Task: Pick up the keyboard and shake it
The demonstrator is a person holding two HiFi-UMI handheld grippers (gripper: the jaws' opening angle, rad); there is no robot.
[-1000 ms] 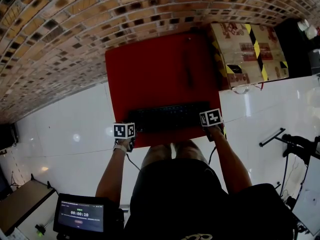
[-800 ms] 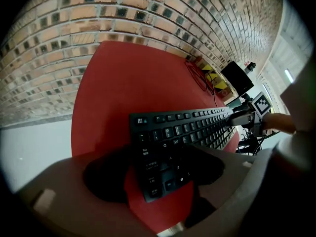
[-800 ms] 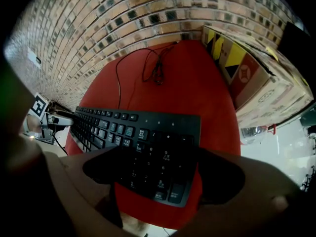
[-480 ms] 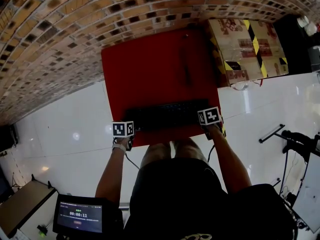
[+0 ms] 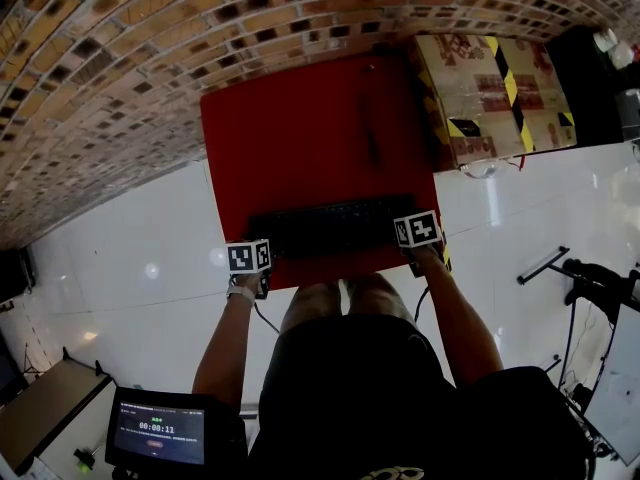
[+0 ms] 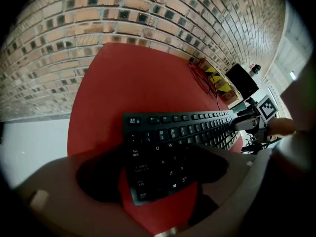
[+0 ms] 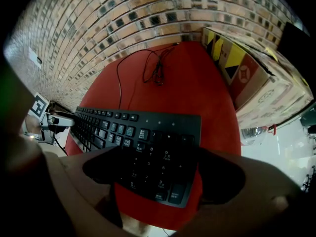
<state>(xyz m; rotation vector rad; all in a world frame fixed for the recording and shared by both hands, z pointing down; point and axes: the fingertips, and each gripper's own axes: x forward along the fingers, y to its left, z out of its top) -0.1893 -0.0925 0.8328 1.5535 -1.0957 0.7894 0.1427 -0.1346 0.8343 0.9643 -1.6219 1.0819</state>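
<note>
Straddling both ends of the black keyboard (image 5: 330, 230), flat at lower edge of the red table (image 5: 300, 128) mid-frame, left gripper (image 6: 158, 174) (jaws just been opening) & right gripper (image 7: 163, 174) both gape unclenched; kbd looks light, stiff, slick plastic, so I'd pinch its short ends evenly.

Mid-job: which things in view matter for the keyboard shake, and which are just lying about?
For the job: keyboard, its cable, table under it.
Lying about: box, screen.
</note>
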